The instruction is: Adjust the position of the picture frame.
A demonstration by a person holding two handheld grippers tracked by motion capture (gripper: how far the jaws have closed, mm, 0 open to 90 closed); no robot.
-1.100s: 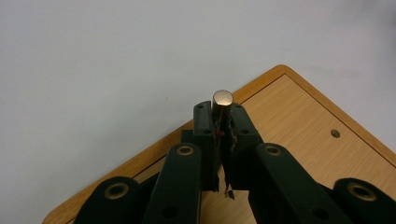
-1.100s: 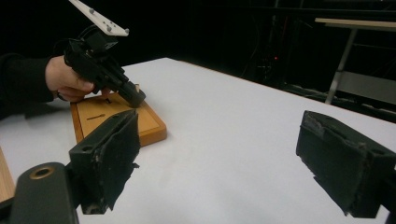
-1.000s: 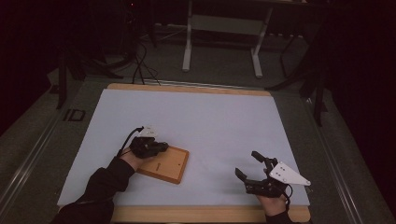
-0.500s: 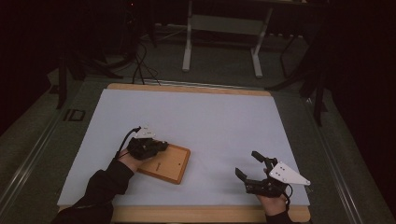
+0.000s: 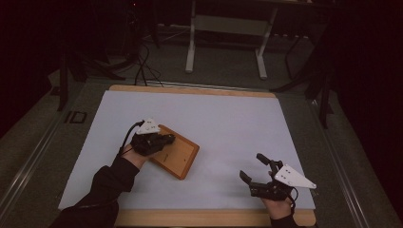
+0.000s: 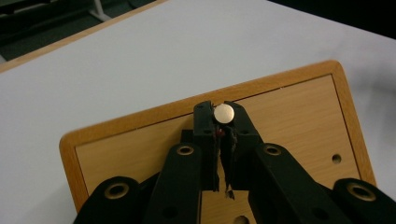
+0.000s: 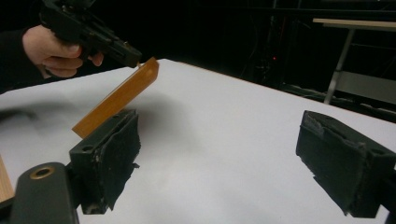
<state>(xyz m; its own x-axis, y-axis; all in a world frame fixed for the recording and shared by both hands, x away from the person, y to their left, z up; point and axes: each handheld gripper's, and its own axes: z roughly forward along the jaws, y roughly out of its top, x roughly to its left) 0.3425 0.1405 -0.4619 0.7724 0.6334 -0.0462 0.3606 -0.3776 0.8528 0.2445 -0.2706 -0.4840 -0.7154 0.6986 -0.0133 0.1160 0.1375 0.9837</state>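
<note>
A wooden board [image 5: 179, 156] with a raised rim hangs tilted over the white sheet, its upper edge held up. My left gripper [image 5: 167, 139] is shut on a small silver round-headed pin [image 6: 223, 113] at that edge of the board [image 6: 289, 116]. In the right gripper view the board [image 7: 116, 99] slopes down from the left gripper [image 7: 125, 52] toward the table. My right gripper [image 5: 252, 166] rests low near the front right of the table, jaws open with nothing between them [image 7: 222, 140].
A white sheet [image 5: 228, 118] covers the wooden table [image 5: 190, 89], whose front edge runs just below my hands. The board has a few small holes [image 6: 336, 158]. Beyond the far edge stand the legs of a metal frame [image 5: 191, 52] on a dark floor.
My left hand has risen and the board's gripped edge has lifted with it, so the board now tilts more steeply. The right gripper has stayed in place.
</note>
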